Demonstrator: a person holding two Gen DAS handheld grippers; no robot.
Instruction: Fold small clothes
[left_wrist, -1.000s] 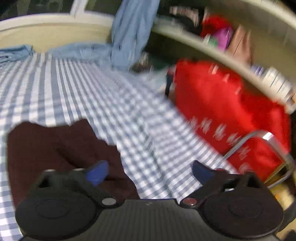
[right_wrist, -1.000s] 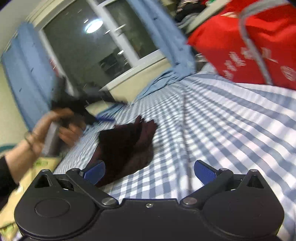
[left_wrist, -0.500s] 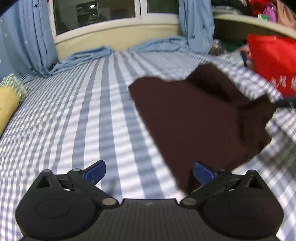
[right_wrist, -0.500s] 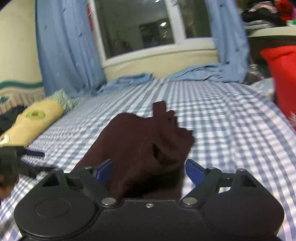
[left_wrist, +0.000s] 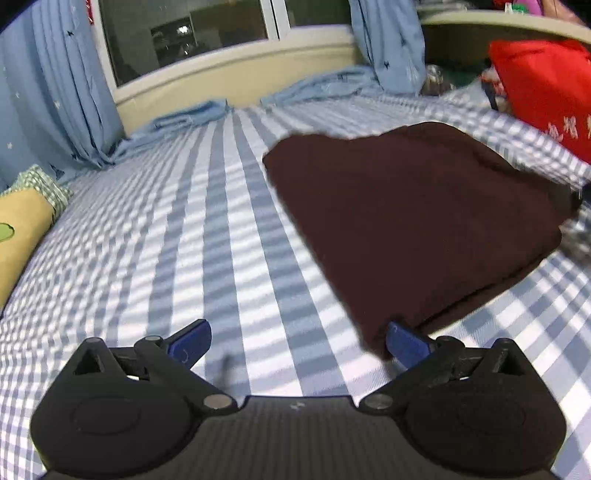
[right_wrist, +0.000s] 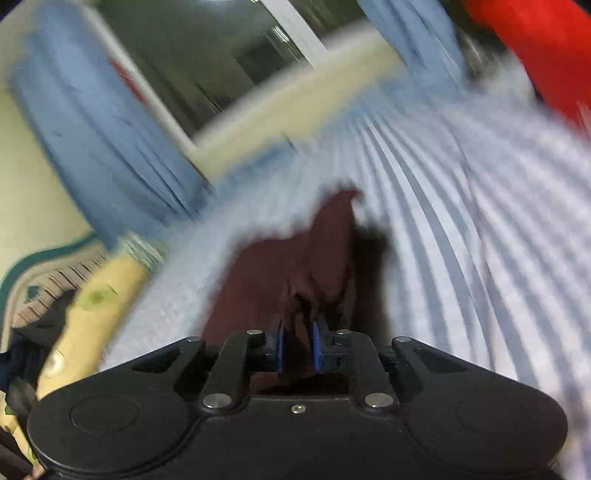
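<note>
A dark maroon garment (left_wrist: 413, 221) lies on the blue-and-white checked bed sheet (left_wrist: 184, 240), spread out to the right in the left wrist view. My left gripper (left_wrist: 295, 341) is open and empty, its right fingertip at the garment's near corner. My right gripper (right_wrist: 297, 345) is shut on a bunched edge of the maroon garment (right_wrist: 314, 251), which rises in folds in front of it. The right wrist view is motion-blurred.
A yellow bolster pillow (left_wrist: 18, 229) lies at the bed's left edge. A red bag (left_wrist: 546, 88) stands at the right. Blue curtains (left_wrist: 51, 85) and a window sill (left_wrist: 236, 85) are at the far end of the bed.
My right gripper has closed on the garment's edge and is moving fast. The garment has spread flatter. My left gripper has moved closer to its near corner and stays open.
</note>
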